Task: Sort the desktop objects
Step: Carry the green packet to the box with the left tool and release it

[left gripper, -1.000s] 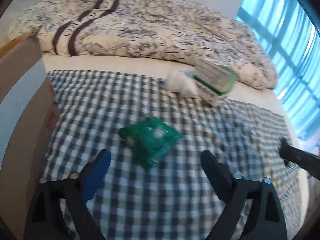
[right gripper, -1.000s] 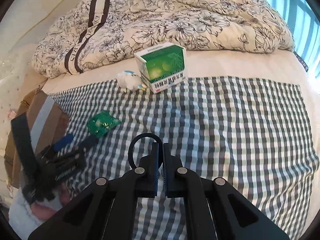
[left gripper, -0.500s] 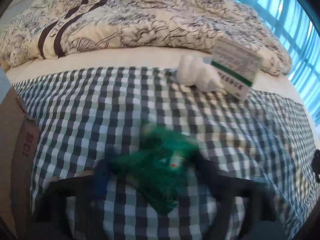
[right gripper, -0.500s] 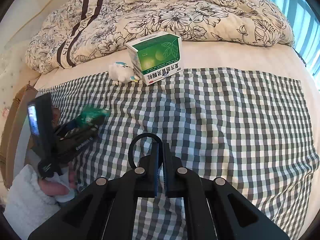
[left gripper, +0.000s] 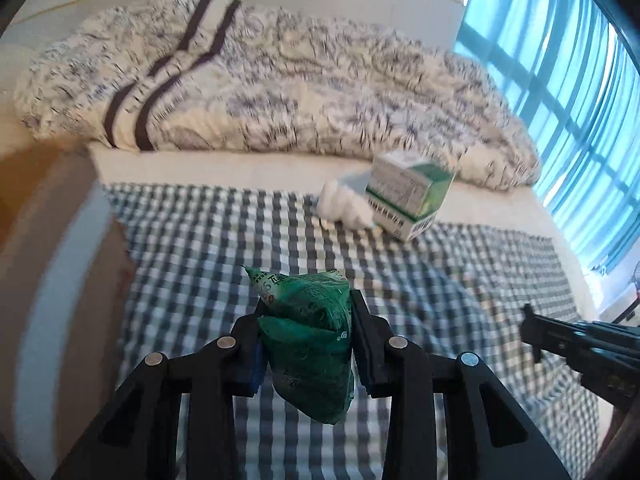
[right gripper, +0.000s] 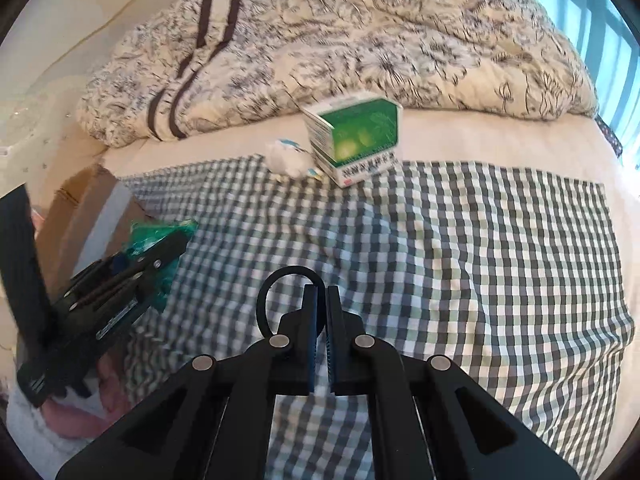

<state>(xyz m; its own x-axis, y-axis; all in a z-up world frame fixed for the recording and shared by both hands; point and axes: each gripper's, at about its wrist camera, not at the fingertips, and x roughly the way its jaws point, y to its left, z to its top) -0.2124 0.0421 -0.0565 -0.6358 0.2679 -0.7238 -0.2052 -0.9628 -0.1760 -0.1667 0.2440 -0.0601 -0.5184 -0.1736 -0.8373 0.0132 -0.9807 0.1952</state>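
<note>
Left tool (left gripper: pixel 306 320): clamped on a green crinkled plastic packet (left gripper: pixel 310 344), which is squeezed between the two pads and held clear of the checked cloth (left gripper: pixel 460 288). White print is seen on the packet, too small and creased to be read.

Right tool (right gripper: pixel 322 312): fingers drawn together with only a thin slit between them, nothing gripped; a black loop (right gripper: pixel 280 292) is seen just left of its tip.

A green-and-white cardboard carton (right gripper: pixel 354 138) is stood at the far edge of the cloth, one corner forward. Rows of black characters are printed on its white lower band, not legible. A small white lumpy figure (right gripper: pixel 288 158) with blue marks is set touching the carton's left side.

The bed is covered by a flowered quilt (right gripper: pixel 360 40) with dark stripes, bunched behind. A brown cardboard box (left gripper: pixel 52 264) with a pale tape strip is seen at left.
</note>
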